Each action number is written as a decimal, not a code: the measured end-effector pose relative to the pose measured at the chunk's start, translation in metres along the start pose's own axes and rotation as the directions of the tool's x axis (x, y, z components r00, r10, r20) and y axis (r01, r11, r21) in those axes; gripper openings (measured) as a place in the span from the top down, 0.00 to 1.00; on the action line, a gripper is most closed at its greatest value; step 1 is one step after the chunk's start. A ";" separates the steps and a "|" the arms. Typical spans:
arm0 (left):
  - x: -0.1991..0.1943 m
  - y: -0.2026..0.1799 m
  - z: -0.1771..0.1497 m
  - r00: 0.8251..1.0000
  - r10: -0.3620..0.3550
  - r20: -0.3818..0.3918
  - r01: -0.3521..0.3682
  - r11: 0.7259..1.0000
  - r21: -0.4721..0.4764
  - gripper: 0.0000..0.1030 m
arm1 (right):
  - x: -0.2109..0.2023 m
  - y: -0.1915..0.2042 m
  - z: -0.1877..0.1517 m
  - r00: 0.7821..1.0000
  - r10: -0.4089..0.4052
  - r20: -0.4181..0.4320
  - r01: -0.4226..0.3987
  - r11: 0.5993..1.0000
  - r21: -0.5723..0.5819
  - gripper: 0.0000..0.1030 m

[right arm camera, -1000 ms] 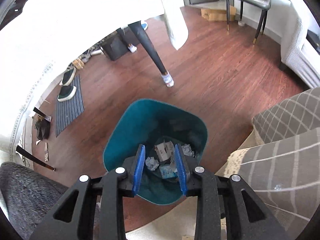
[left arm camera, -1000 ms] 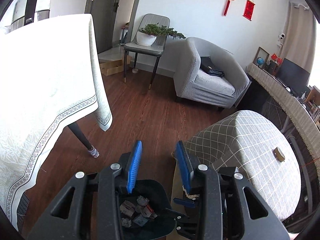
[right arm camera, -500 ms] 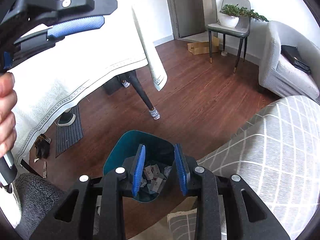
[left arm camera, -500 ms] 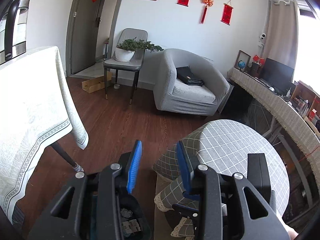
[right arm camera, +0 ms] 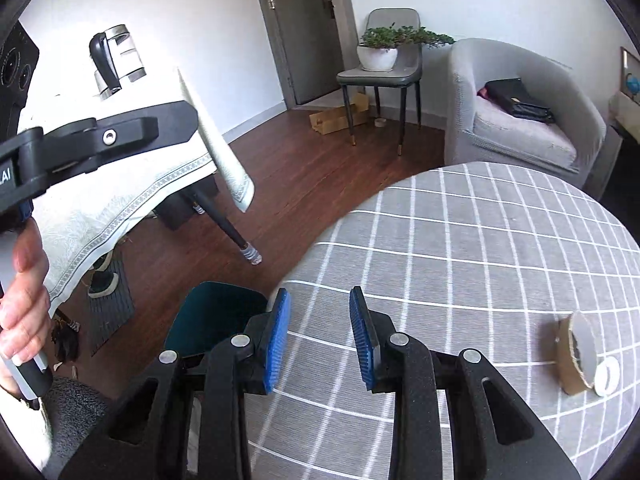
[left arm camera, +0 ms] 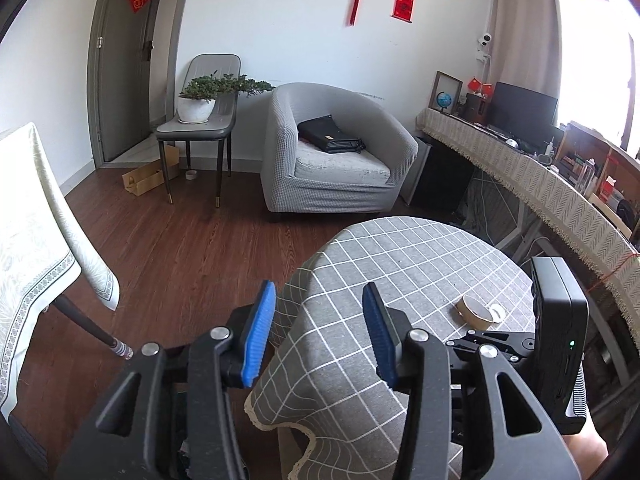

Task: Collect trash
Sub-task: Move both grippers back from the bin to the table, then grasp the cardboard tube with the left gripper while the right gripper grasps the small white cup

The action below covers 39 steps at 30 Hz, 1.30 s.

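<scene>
Both views have lifted away from the teal bin [right arm camera: 216, 316]: a second ago each pair of tongs looked down into it at crumpled scraps, and now they face across the round worktop [right arm camera: 500, 240] with its grey checked cloth. The left tongs [left arm camera: 318, 330] stand wide apart with nothing between the blue pads, poised over the cloth's near edge. The right tongs [right arm camera: 318, 338] are also parted and empty, a little narrower. The bin sits on the floor just beside the worktop's edge, probably so a carry from cloth to bin is short. The remaining trash appears to be a brown cardboard roll [right arm camera: 576, 360] lying on its side with a small white ring [right arm camera: 606, 376] touching it, off to the right on the cloth. It lies nearer the right tongs, so that side seems the likelier one to reach for it.
</scene>
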<state>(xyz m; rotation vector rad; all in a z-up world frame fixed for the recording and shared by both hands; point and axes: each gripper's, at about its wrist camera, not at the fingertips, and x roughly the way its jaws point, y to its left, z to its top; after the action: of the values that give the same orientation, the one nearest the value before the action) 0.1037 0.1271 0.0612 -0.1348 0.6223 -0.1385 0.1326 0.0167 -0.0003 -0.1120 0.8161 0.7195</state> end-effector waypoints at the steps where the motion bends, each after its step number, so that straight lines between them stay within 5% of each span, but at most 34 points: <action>1: 0.004 -0.007 -0.001 1.000 -0.005 -0.004 0.005 1.000 0.007 0.53 | -0.003 -0.009 -0.003 1.000 -0.017 0.002 0.017 1.000 0.009 0.70; 8: 0.029 -0.054 -0.006 0.998 -0.047 -0.035 0.049 0.998 0.049 0.50 | -0.035 -0.068 -0.025 0.992 -0.121 0.025 0.118 0.990 0.077 0.70; 15: 0.058 -0.098 -0.012 0.995 -0.076 -0.068 0.081 0.994 0.078 0.34 | -0.063 -0.113 -0.050 0.981 -0.193 0.035 0.185 0.971 0.154 0.70; 27: 0.114 -0.158 -0.027 0.980 -0.059 -0.189 0.091 0.982 0.165 0.22 | -0.096 -0.166 -0.079 0.949 -0.313 0.035 0.298 0.928 0.222 0.70; 35: 0.146 -0.180 -0.041 0.966 -0.069 -0.249 0.110 0.982 0.153 0.20 | -0.104 -0.196 -0.098 0.949 -0.314 0.019 0.293 0.904 0.312 0.70; 36: 0.149 -0.182 -0.042 0.964 -0.069 -0.257 0.111 0.982 0.154 0.20 | -0.104 -0.197 -0.097 0.950 -0.310 0.021 0.288 0.903 0.318 0.69; 38: 0.154 -0.188 -0.042 0.963 -0.065 -0.263 0.111 0.980 0.163 0.20 | -0.106 -0.200 -0.098 0.949 -0.313 0.030 0.287 0.900 0.327 0.47; 39: 0.156 -0.191 -0.042 0.962 -0.062 -0.266 0.109 0.980 0.168 0.20 | -0.108 -0.202 -0.099 0.949 -0.314 0.036 0.285 0.899 0.332 0.45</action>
<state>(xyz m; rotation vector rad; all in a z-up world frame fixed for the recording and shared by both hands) 0.1875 -0.0906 -0.0298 0.0338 0.8620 -0.2997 0.1466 -0.2306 -0.0284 0.0893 0.7994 0.2897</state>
